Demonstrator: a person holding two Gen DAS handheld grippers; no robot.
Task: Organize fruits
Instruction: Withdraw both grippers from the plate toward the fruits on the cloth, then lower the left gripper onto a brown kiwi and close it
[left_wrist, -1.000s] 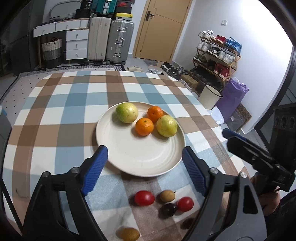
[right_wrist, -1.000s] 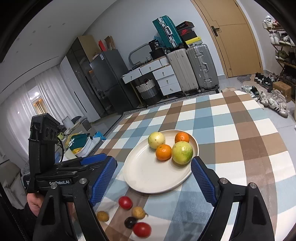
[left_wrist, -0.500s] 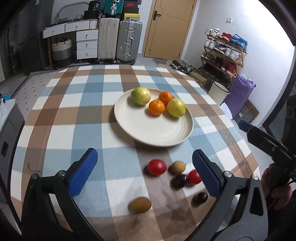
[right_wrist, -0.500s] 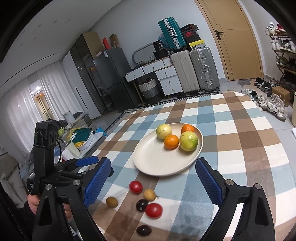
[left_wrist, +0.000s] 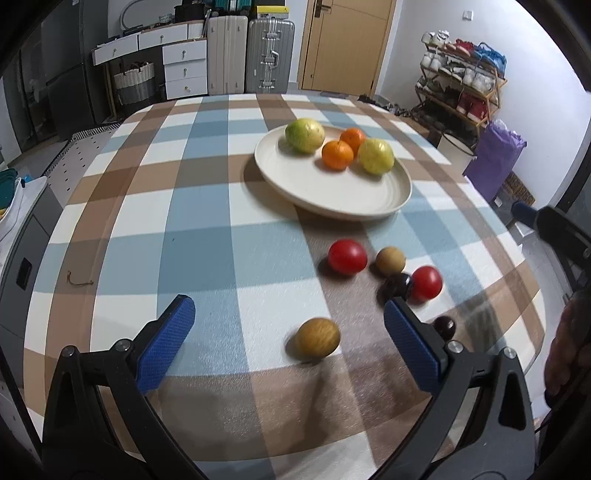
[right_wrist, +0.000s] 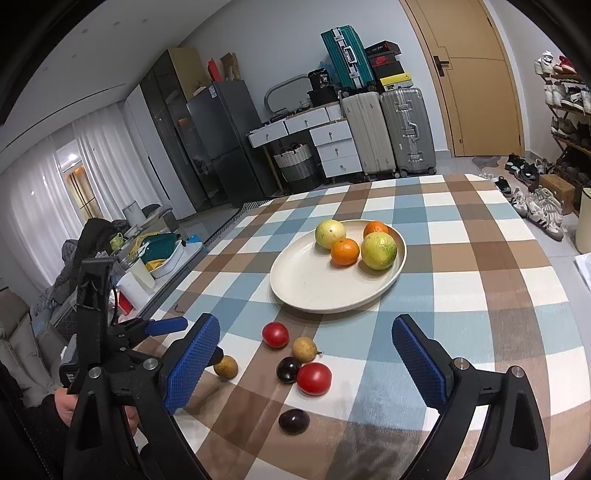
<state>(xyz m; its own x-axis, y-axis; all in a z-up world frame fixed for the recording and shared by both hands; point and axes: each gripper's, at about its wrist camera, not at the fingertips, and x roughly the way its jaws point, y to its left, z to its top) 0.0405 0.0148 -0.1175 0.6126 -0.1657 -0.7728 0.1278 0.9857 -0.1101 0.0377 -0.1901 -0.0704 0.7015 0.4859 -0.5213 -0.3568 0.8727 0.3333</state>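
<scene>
Change since earlier frame: both views now take in more of the near desk; the plate (left_wrist: 369, 210) sits farther up the left wrist view, and the loose small fruits, formerly at its lower edge, lie mid-frame. Jaws of both grippers have just been opening, nothing between them.
Left gripper (left_wrist: 288, 345): jaws wide apart, empty, angled down at the desk (left_wrist: 166, 206).
Right gripper (right_wrist: 306, 365): jaws wide apart, empty, tilted less steeply.
Plate contents: two yellow-green fruits (left_wrist: 305, 135) and two oranges (left_wrist: 337, 155), grouped at the far side; the near half is bare.
Loose fruit, on the desk near side of the plate: two red tomatoes (left_wrist: 347, 256), two tan round fruits, two dark plums (right_wrist: 293, 421).
Key relation, left: the nearer tan fruit (left_wrist: 317, 338) lies between the left gripper's blue pads, closer to the right-hand pad and slightly ahead of both, apart from the rest of the cluster.
Key relation, right: the tomato-and-plum cluster (right_wrist: 314, 378) sits inside the right gripper's span; one dark plum lies nearest, low and central.
Long axis: tan fruit nearly round, slightly wider across the jaw line; judged to need no wrist roll.
Nearer hand, judged: left for the lone tan fruit; right for the cluster.
Likely step: lower and close on a loose fruit, then carry it to the plate.
</scene>
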